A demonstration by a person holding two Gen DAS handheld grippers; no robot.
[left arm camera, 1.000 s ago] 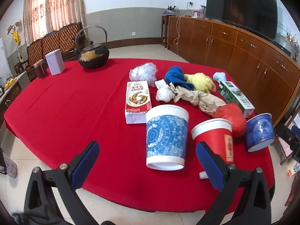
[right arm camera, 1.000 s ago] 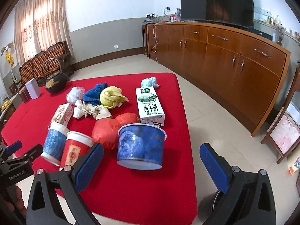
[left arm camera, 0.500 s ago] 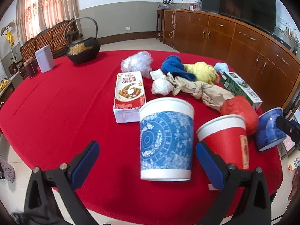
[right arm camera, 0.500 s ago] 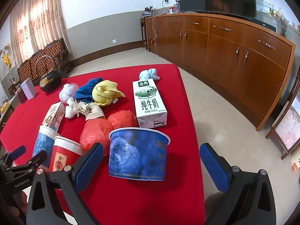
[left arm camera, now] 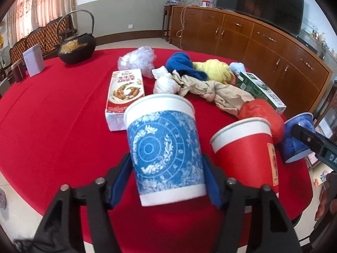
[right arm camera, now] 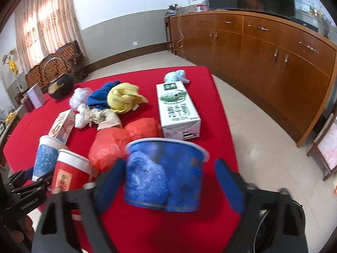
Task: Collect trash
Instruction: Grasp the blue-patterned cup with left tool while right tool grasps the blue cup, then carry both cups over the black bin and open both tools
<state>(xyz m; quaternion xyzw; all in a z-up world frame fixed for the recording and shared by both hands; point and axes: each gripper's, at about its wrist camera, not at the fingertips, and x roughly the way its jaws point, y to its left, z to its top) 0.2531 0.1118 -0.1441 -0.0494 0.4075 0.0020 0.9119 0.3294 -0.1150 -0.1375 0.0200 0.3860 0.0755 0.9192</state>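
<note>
Item one: tall paper cup (left arm camera: 166,154), white rim and base, blue band with white circular ornament, standing tilted on the red-clothed counter (left arm camera: 52,126) between the closing fingers of the left gripper (left arm camera: 166,181), both blue pads against its lower sides. Item two: squat blue paper bowl (right arm camera: 166,172), mottled print, pale rim, upright between the closing fingers of the right gripper (right arm camera: 166,181), the left pad touching, the right pad just clear. Beside the left fingers: red paper cup (left arm camera: 246,156).
</note>
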